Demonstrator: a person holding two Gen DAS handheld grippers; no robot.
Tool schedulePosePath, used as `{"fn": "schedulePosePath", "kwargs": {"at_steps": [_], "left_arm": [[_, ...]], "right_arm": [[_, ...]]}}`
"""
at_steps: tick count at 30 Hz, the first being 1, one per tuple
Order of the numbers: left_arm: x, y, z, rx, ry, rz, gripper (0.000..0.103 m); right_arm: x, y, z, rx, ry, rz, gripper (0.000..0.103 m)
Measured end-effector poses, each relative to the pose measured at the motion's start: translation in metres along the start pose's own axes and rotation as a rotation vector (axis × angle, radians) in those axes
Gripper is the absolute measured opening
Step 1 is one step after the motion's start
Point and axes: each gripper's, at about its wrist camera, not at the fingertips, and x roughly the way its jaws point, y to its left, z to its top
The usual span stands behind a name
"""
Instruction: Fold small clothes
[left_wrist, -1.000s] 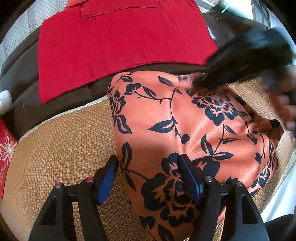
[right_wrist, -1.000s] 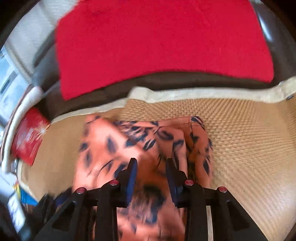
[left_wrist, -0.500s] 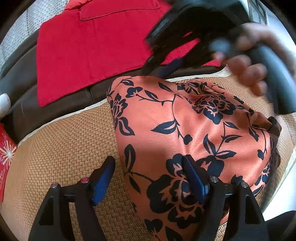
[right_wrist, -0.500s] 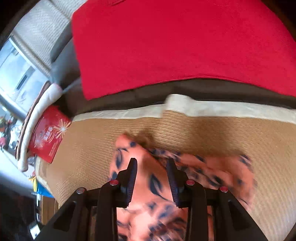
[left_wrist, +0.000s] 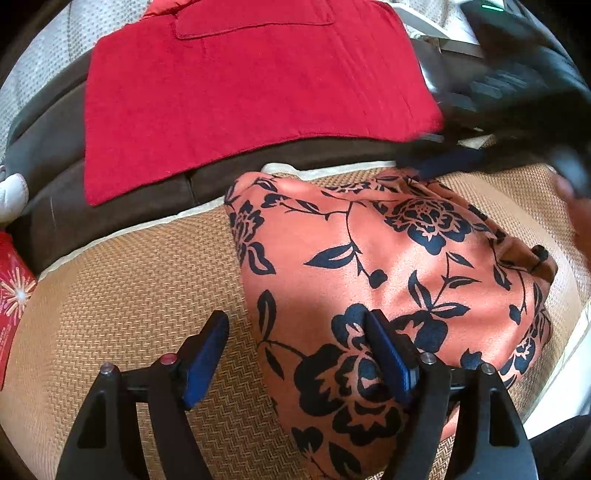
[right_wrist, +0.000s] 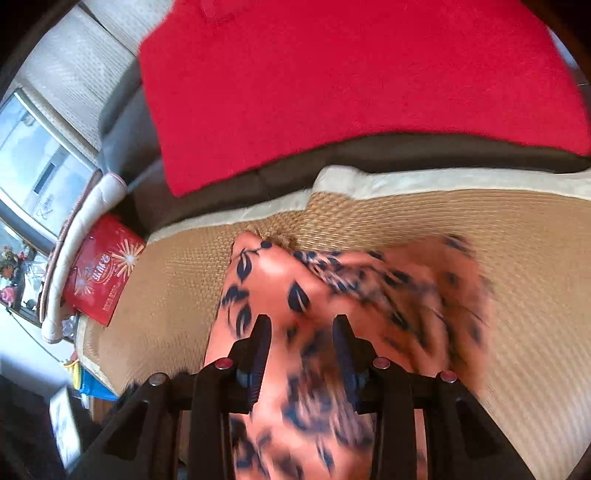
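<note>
**Orange floral garment on the woven mat, one gripper over it, one at its far edge**

The woven mat (left_wrist: 110, 295) is the landmark here: a tan, herringbone-textured cover with a pale cloth border, spread over a dark brown sofa seat (left_wrist: 48, 147). Behind the mat's far edge, a red cloth (left_wrist: 240, 92) lies flat across the sofa's back part, with a stitched pocket-like patch near its top.

On the mat's middle and right lies the orange floral garment (left_wrist: 369, 266), salmon-coloured with dark navy flowers and leaves, roughly gathered into a rounded heap whose far corner touches the mat's pale border. In the right wrist view the same garment (right_wrist: 280, 280) is bunched and partly blurred on its right side.

Off the mat's left edge stands a red packet (right_wrist: 99, 269) with white starburst prints.

The left gripper (left_wrist: 295, 354) hangs over the mat's near part with its jaws spread wide and released; one blue pad is above bare mat, the other above the garment's near-left edge, nothing pinched.

The right gripper (right_wrist: 301, 347) is over the garment; its jaws stand part-way apart, with cloth showing between them. Whether the pads press the cloth I cannot tell. From the left wrist view it appears as a dark blur (left_wrist: 517, 92) above the mat's far right corner.
</note>
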Motion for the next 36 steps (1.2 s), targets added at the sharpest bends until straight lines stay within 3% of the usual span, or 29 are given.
{"fn": "schedulePosePath", "kwargs": {"at_steps": [4, 7, 9, 11, 12, 16, 21, 29, 36], "left_arm": [[-0.009, 0.001, 0.0, 0.012, -0.026, 0.032, 0.078], [-0.016, 0.002, 0.001, 0.0, -0.041, 0.049, 0.078], [-0.023, 0.005, 0.003, -0.01, -0.065, 0.08, 0.078], [-0.032, 0.01, 0.005, -0.028, -0.097, 0.108, 0.078], [-0.035, 0.013, 0.006, -0.039, -0.108, 0.116, 0.078], [-0.047, 0.028, 0.012, -0.088, -0.137, 0.175, 0.08], [-0.047, 0.044, 0.011, -0.123, -0.122, 0.215, 0.085], [-0.038, 0.052, 0.01, -0.164, -0.075, 0.234, 0.085], [-0.008, 0.059, 0.009, -0.212, 0.037, 0.246, 0.085]], "right_arm": [[-0.038, -0.009, -0.05, -0.001, -0.036, -0.084, 0.039], [-0.023, -0.024, -0.092, 0.061, 0.032, -0.13, 0.043], [-0.029, -0.019, -0.104, 0.039, -0.052, -0.139, 0.043], [-0.031, -0.013, -0.102, 0.05, -0.055, -0.139, 0.046], [-0.034, -0.012, -0.101, 0.073, -0.075, -0.113, 0.051], [-0.051, -0.008, -0.106, 0.067, -0.192, -0.042, 0.051], [-0.076, -0.022, -0.108, 0.136, -0.304, -0.006, 0.061], [-0.084, -0.031, -0.103, 0.173, -0.333, -0.005, 0.062], [-0.081, -0.033, -0.105, 0.197, -0.322, -0.001, 0.062]]}}
